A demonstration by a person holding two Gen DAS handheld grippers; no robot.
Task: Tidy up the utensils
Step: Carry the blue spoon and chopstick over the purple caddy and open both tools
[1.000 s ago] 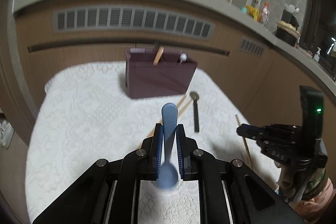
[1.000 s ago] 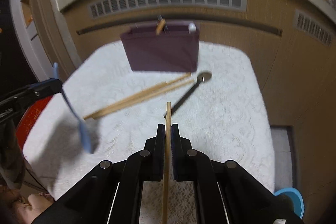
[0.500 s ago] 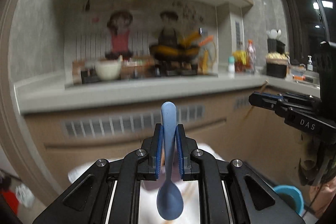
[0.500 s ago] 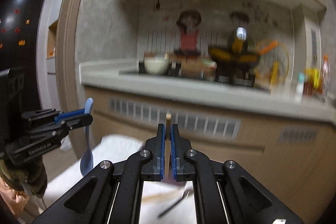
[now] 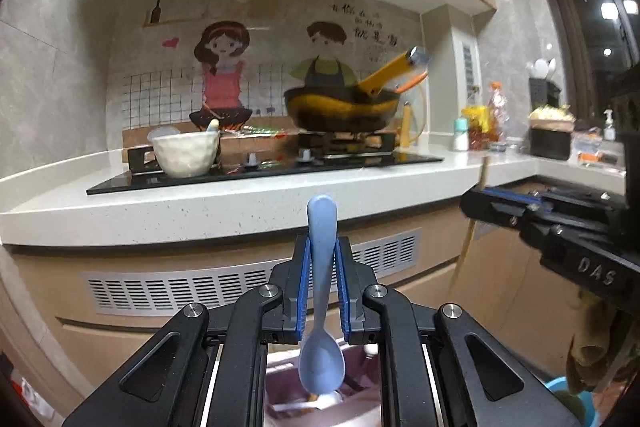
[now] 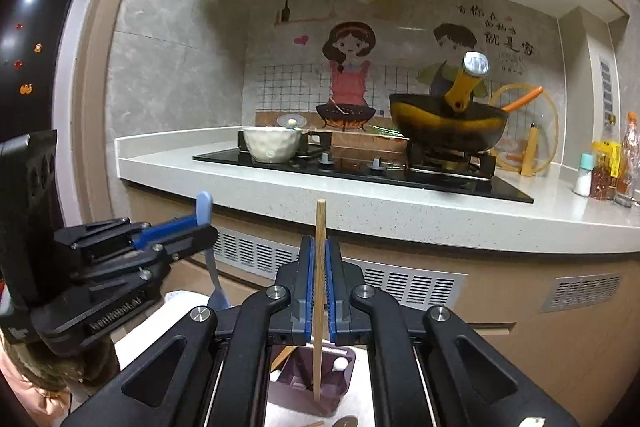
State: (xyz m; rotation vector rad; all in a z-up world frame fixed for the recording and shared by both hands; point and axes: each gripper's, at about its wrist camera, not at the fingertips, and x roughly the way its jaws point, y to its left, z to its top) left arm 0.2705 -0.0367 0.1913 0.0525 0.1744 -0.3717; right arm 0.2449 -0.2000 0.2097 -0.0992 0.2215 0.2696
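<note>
My left gripper (image 5: 322, 263) is shut on a blue spoon (image 5: 321, 307), held upright with the bowl down, above the purple utensil box (image 5: 288, 371). It also shows in the right wrist view (image 6: 192, 227) at the left with the blue spoon (image 6: 208, 251). My right gripper (image 6: 320, 263) is shut on a wooden chopstick (image 6: 319, 291), held upright, its lower end over the purple utensil box (image 6: 316, 383). In the left wrist view the right gripper (image 5: 492, 207) holds the chopstick (image 5: 470, 223) at the right.
The box stands on a white lace table cloth (image 6: 148, 339). Behind is a kitchen counter (image 5: 200, 211) with a hob, a white bowl (image 5: 186, 155) and a wok (image 5: 340, 111). A dark spoon end (image 6: 348, 421) lies by the box. A blue bin (image 5: 576, 399) is low right.
Both grippers tilted up from looking down at the table to level, with utensils turned upright, and moved over the purple box. Both stay shut on their utensils.
</note>
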